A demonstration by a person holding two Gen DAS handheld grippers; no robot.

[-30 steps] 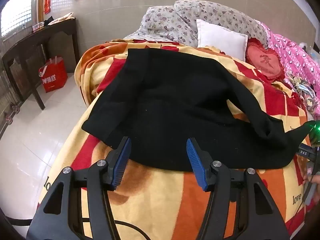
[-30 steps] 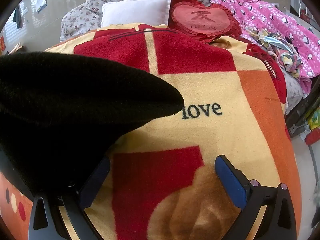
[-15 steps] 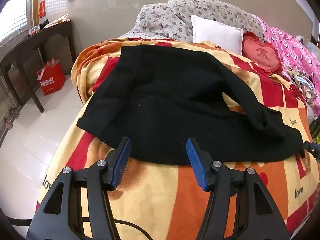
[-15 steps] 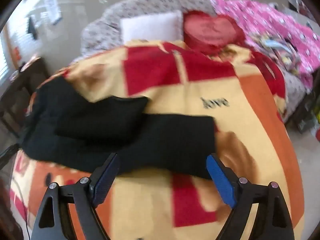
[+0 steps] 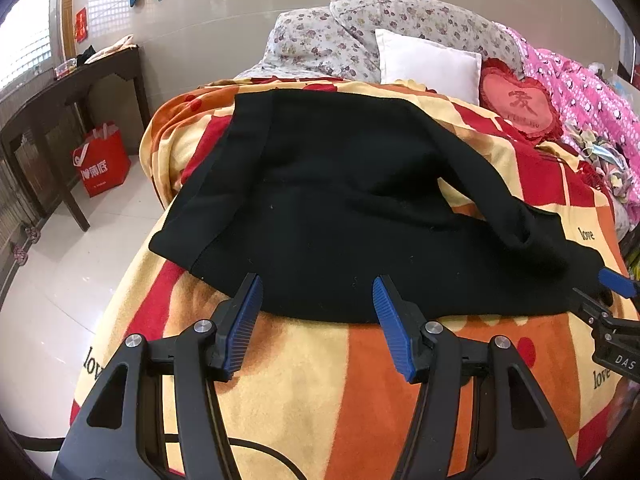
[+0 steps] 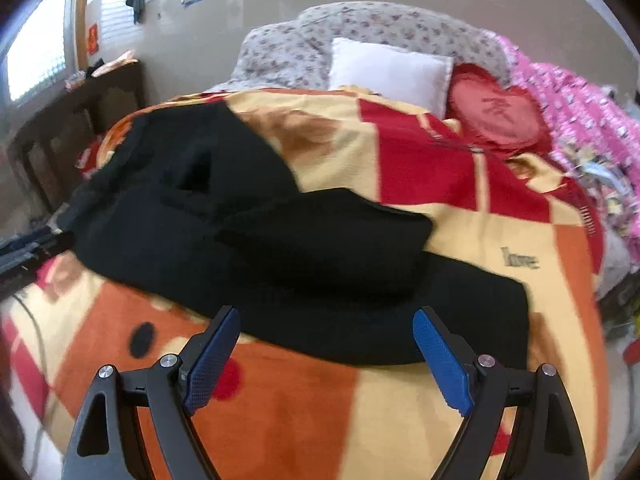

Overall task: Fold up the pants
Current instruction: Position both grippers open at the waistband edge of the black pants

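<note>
The black pants [image 5: 328,200] lie spread on the red, orange and yellow blanket [image 5: 320,380], one leg laid over the other toward the right. My left gripper [image 5: 316,320] is open and empty, just short of the pants' near edge. My right gripper [image 6: 324,356] is open and empty, just short of the leg end [image 6: 460,312]. The pants also fill the middle of the right wrist view [image 6: 248,232]. The right gripper's blue finger [image 5: 616,284] shows at the right edge of the left wrist view.
A white pillow [image 5: 428,64], floral pillows [image 5: 320,40], a red heart cushion [image 5: 520,104] and a pink quilt [image 5: 592,96] lie at the head and far side. A dark table [image 5: 68,92] and a red bag [image 5: 100,160] stand on the floor at left.
My right gripper has let go of the pant leg and pulled back; the leg now lies flat on the blanket. The left gripper drew back slightly.
</note>
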